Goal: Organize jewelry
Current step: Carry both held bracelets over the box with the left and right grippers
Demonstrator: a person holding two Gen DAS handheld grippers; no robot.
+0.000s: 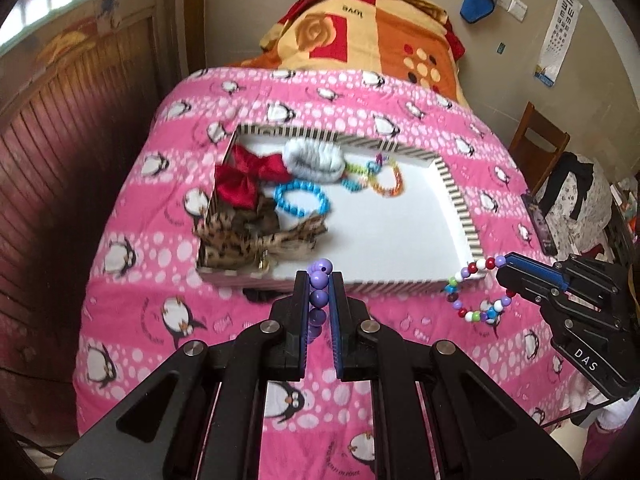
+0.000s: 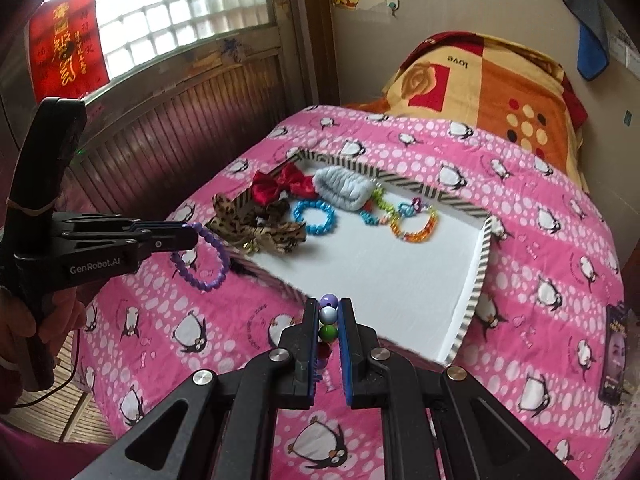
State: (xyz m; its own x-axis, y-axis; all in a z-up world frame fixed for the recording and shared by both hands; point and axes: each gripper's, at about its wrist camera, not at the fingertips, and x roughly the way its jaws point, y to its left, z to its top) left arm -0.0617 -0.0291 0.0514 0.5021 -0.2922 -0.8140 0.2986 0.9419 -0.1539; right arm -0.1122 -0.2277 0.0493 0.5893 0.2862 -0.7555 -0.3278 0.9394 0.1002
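My left gripper [image 1: 319, 282] is shut on a purple bead bracelet [image 1: 319, 299], which hangs as a loop [image 2: 204, 258] in the right wrist view. My right gripper [image 2: 329, 312] is shut on a multicoloured bead bracelet [image 2: 328, 322]; its loop [image 1: 476, 294] dangles off the fingers in the left wrist view. Both hang above the pink penguin bedspread [image 1: 132, 208], just in front of a shallow white tray with a striped rim [image 1: 456, 188]. In the tray lie a red bow [image 1: 244, 178], a leopard-print bow [image 1: 256, 240], a blue bead bracelet [image 1: 302, 200], a grey scrunchie [image 1: 314, 158] and an orange chain bracelet [image 1: 386, 178].
A folded orange and red blanket [image 1: 372, 36] lies at the head of the bed. A wooden panelled wall [image 1: 68, 132] runs along the left side. A dark phone [image 2: 614, 360] rests on the bedspread right of the tray. A wooden chair [image 1: 538, 144] stands beyond the bed.
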